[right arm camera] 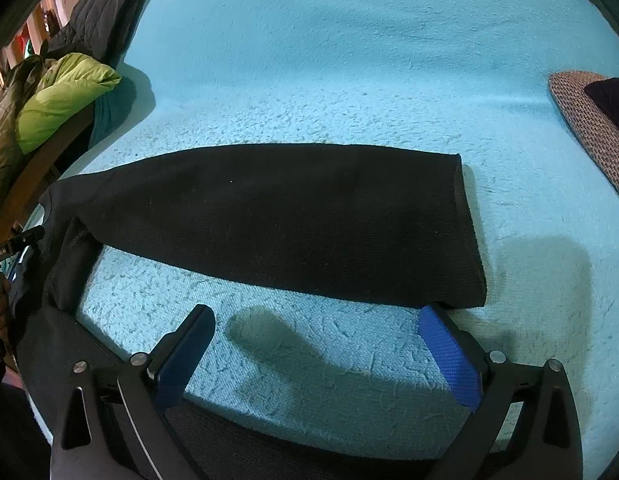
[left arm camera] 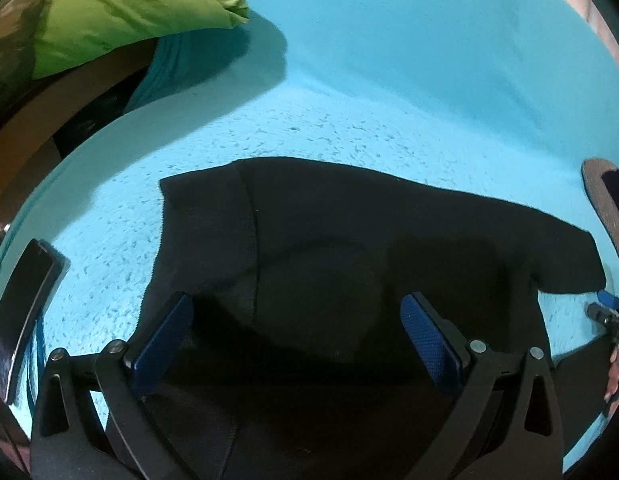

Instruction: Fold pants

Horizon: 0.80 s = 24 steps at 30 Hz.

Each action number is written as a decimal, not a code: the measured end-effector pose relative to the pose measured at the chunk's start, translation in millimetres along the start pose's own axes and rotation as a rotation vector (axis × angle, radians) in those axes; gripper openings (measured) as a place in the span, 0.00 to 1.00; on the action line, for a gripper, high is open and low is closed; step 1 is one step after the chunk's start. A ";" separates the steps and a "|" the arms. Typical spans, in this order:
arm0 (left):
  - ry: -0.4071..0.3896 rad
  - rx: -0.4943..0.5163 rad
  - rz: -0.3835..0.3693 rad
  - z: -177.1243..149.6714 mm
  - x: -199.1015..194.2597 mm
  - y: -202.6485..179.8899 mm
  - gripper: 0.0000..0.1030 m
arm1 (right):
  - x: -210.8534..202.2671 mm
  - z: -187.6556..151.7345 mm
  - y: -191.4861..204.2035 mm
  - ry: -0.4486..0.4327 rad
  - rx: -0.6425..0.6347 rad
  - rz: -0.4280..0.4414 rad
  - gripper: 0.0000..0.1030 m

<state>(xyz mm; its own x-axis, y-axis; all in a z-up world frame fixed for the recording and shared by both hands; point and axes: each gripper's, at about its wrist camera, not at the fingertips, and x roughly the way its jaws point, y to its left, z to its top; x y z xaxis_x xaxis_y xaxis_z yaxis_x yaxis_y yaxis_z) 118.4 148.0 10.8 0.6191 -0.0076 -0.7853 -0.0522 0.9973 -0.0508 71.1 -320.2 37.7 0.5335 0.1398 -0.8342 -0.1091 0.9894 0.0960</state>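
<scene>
- Pants (right arm camera: pixel 277 224): black, spread flat on the turquoise bed cover (right arm camera: pixel 349 60). Far leg runs across to its hem (right arm camera: pixel 467 232); near leg lies under your right gripper (right arm camera: pixel 315 354), at the bottom of its view.
- Waist end (left arm camera: pixel 205 208) sits under your left gripper (left arm camera: pixel 295 334).
- Both sets of fingers are spread wide and hold nothing.
- Step, as I read it: fold leg onto leg. Pinch the near leg at its outer edge, one layer stack only, no bed cover caught.
- Grab waist side and hem side together and lift evenly so the seam stays straight.
- Lay the near hem flush on the far hem.
- Pose: both grippers hover low, pointing forward and down over the cloth, left over the seat, right over the gap between the legs.
- Keep clear of the phone (left arm camera: pixel 25 320) at left and the woven mat (right arm camera: pixel 589 128) at right.
</scene>
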 end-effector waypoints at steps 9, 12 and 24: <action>-0.033 -0.010 0.023 -2.4 -11.5 0.4 1.00 | -0.2 -0.2 0.1 0.000 -0.001 0.000 1.00; -0.038 -0.003 0.026 -3.2 -13.0 -1.4 1.00 | -0.2 -0.4 0.2 -0.001 0.000 -0.001 1.00; -0.117 -0.031 -0.048 3.2 -27.8 17.0 1.00 | 1.3 -1.8 -0.1 -0.003 -0.003 -0.004 1.00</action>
<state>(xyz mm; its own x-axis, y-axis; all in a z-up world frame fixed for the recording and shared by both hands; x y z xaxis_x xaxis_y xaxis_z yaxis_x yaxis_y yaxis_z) 102.8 165.4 33.8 0.7087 -0.0448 -0.7040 -0.0433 0.9933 -0.1067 70.3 -320.2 35.6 0.5367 0.1362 -0.8327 -0.1093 0.9898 0.0915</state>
